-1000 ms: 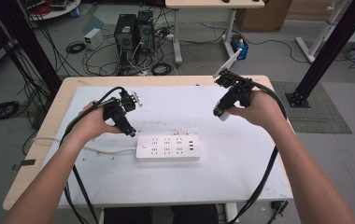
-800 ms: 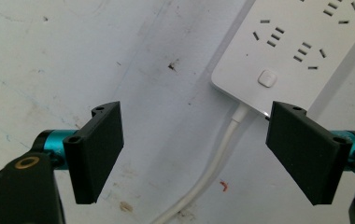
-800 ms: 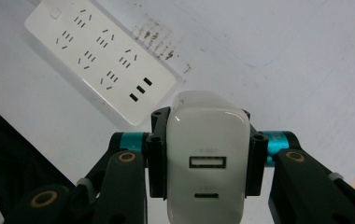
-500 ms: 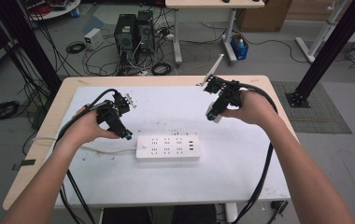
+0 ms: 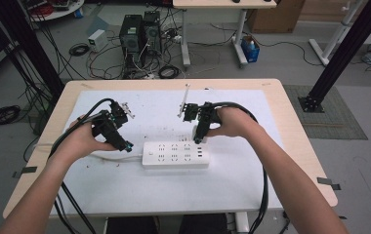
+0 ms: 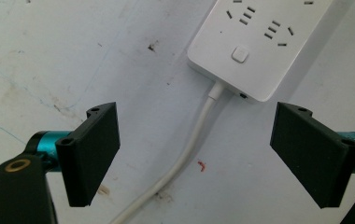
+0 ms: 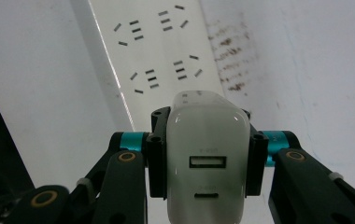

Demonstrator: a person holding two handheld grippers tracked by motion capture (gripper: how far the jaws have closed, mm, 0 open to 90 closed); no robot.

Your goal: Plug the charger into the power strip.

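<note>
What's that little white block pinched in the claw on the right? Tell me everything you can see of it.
It is a small white charger, glossy plastic with rounded corners. The face toward the camera has a rectangular USB port and a smaller oval port below it. The right claw is shut on it, a black jaw pressing on each side. It is held above the white power strip, over the strip's right end in the high view; whether it touches the strip cannot be told.

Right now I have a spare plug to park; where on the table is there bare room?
The near strip between the white rectangular power strip and the table's front edge is bare, as is the far right corner. It is crowded around the strip, where the left claw and right claw work.
</note>
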